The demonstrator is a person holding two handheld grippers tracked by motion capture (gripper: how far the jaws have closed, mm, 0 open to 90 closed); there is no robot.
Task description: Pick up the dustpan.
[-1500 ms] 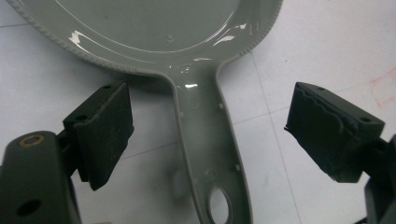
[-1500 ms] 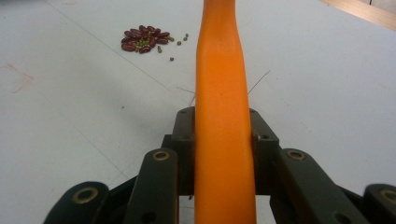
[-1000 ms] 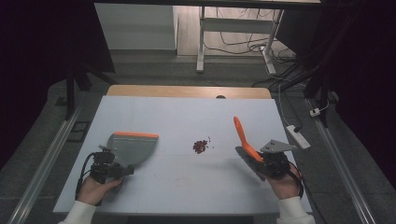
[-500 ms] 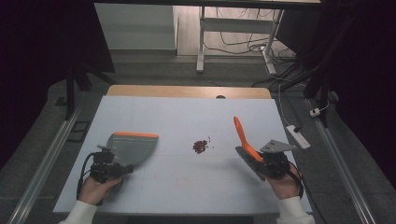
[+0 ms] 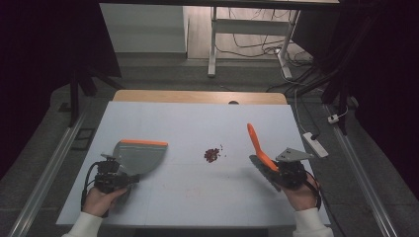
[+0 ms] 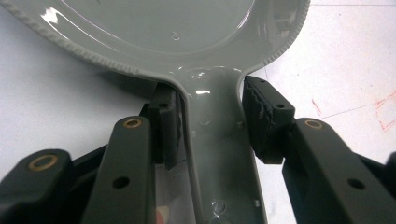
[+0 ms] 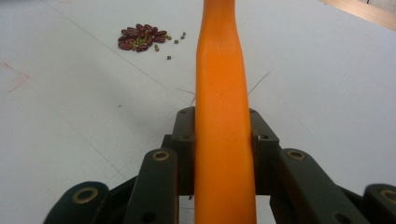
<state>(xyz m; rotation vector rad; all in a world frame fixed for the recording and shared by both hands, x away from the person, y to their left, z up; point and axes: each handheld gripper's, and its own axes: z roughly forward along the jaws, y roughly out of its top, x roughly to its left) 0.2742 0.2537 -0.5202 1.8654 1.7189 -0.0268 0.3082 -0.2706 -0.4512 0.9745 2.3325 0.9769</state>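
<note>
The left gripper, near the table's left edge, has just been closing its jaws, which now clamp the grey dustpan's handle; the pan rests flat on the table. At near right, the right gripper grips the orange brush handle, jaws clamped on it. A small pile of red beans lies between them, mid-table.

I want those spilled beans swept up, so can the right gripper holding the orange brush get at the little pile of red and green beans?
Probably yes: bare table lies between the right gripper, shut on the orange brush, and the bean pile.
</note>
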